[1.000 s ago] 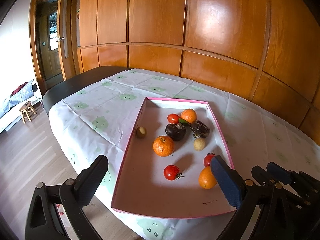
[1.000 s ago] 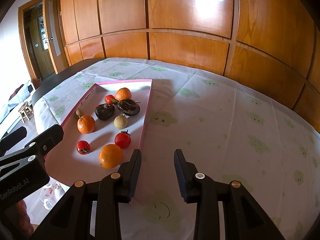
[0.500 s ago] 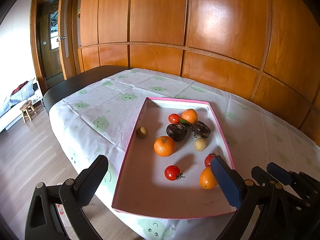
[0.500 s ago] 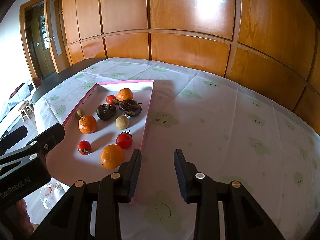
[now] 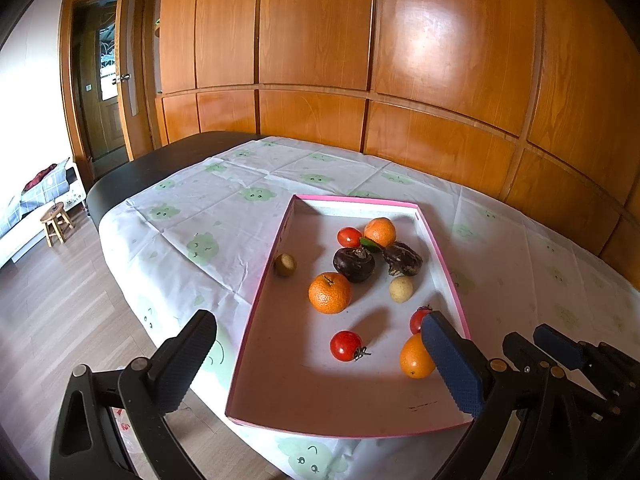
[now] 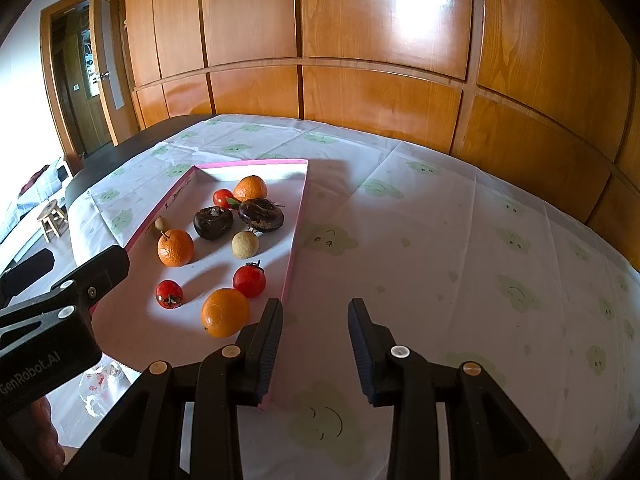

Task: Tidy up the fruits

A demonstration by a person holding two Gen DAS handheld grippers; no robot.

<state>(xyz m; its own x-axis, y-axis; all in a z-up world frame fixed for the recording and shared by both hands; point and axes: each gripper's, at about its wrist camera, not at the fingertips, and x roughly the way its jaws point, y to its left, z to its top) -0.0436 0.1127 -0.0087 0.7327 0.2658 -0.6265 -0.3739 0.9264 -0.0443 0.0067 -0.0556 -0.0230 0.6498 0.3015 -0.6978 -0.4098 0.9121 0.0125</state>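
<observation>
The left gripper [image 5: 316, 356] is held wide open over the near end of the tray [image 5: 260, 308], and nothing is gripped or touched by its fingers. The right gripper [image 6: 315, 344] is held with a narrow gap between its pads; nothing is clasped, and its left finger is seen just above the tray's right rim. Both grippers are tilted downward toward the table.

"GenRobot.AI" can be read in white on the black body of the left gripper in the right wrist view. No other writing can be made out.

All the fruit is kept inside the tray. Three oranges [image 5: 330, 293] are laid there: one mid-tray, one at the far end, one [image 6: 225, 312] near the tray's near right corner. Three tomatoes [image 5: 345, 345] are spread among them. Two dark fruits [image 5: 354, 264] are set side by side past mid-tray. A pale round fruit [image 5: 401, 289] lies just nearer than these, and a small brownish one [image 5: 285, 265] rests against the tray's left wall.

The tray itself is placed on a tablecloth [image 6: 440, 240] printed with green faces.
</observation>
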